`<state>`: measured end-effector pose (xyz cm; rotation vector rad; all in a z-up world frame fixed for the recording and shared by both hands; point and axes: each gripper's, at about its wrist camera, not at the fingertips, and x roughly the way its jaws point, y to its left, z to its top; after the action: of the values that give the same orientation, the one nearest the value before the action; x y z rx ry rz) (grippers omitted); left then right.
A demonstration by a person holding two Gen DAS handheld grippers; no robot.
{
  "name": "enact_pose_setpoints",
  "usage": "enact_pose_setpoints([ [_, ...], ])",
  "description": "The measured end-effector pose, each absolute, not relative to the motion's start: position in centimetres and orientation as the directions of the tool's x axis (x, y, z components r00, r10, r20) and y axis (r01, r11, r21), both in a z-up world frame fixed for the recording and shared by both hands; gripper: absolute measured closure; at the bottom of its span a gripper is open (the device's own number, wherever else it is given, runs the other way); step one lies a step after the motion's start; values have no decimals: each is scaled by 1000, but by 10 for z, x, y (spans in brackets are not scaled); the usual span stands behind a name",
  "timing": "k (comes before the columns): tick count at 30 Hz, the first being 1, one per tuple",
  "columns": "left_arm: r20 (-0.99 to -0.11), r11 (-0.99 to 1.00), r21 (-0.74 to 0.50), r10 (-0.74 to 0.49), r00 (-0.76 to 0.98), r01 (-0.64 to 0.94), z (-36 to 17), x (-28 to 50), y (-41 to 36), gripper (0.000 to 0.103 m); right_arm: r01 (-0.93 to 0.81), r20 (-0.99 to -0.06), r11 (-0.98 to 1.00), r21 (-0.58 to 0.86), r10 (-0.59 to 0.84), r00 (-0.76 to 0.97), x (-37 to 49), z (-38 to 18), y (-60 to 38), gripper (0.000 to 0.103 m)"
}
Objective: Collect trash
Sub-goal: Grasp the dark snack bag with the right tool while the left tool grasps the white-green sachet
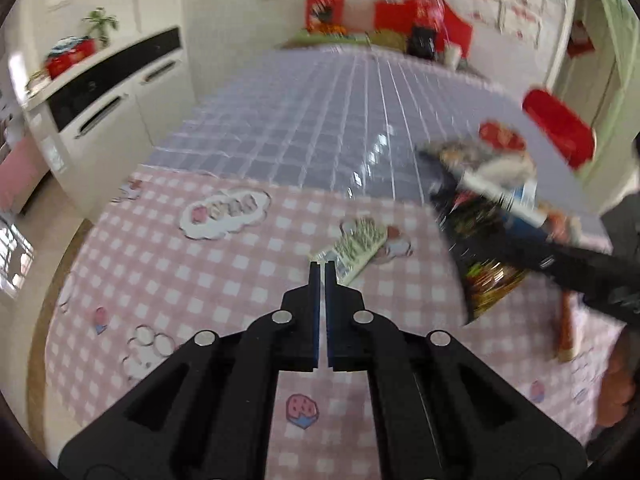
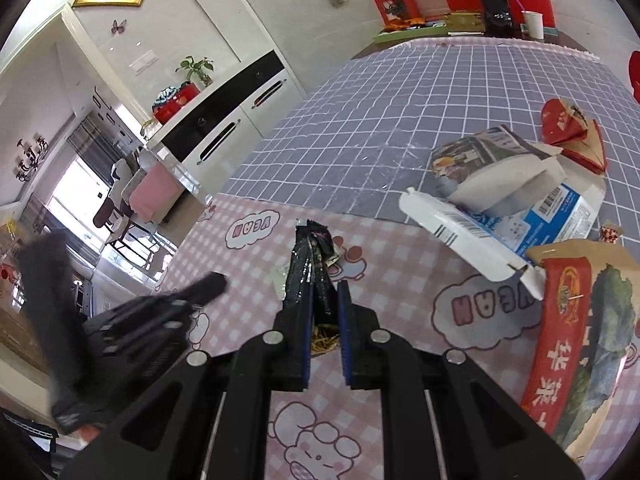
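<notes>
Item: green wrapper (image 1: 357, 249), flat, just beyond your closed, empty left gripper (image 1: 324, 265), long axis far-right; right gripper (image 2: 325, 285) pinches black wrapper (image 2: 310, 264).

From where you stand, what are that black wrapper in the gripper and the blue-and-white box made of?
The black wrapper, held in the right gripper, looks like thin plastic film: glossy, crinkled, with bright glints. The blue-and-white box seems to be matte printed cardboard: flattened, with creased flaps and a barcode.
</notes>
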<state>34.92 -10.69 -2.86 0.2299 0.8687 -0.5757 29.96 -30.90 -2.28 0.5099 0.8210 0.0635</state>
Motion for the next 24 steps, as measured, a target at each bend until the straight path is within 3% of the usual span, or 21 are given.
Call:
enact_pose_setpoints([
  [3,-822,826,3,-320,472,564,-54,365,-123,100,156,-690,877,454,236,684,300,-23,-316,91],
  [6,-844,800,-70,-366,392,595,-67,377,-132,100,170,-700,878,448,226,677,301,-27,-323,91],
  [9,-838,788,-55,-370,401,613,-65,379,-139,100,186,-709,872,452,224,669,304,-31,-330,91],
  [11,-837,779,-32,-363,409,627,-63,379,-144,93,192,-711,868,457,228,665,306,-33,-333,91],
  [12,-837,772,-27,-364,408,635,-61,378,-146,62,193,-711,867,460,230,664,306,-34,-334,91],
  [13,-829,764,-25,-376,414,645,-57,377,-149,22,193,-712,865,464,235,662,307,-36,-336,91],
  [16,-768,745,49,-397,502,665,-47,366,-148,20,191,-717,861,471,249,651,307,-41,-337,91],
  [24,-817,715,150,-299,493,683,-71,388,-177,20,187,-715,859,476,255,651,307,-42,-337,91],
])
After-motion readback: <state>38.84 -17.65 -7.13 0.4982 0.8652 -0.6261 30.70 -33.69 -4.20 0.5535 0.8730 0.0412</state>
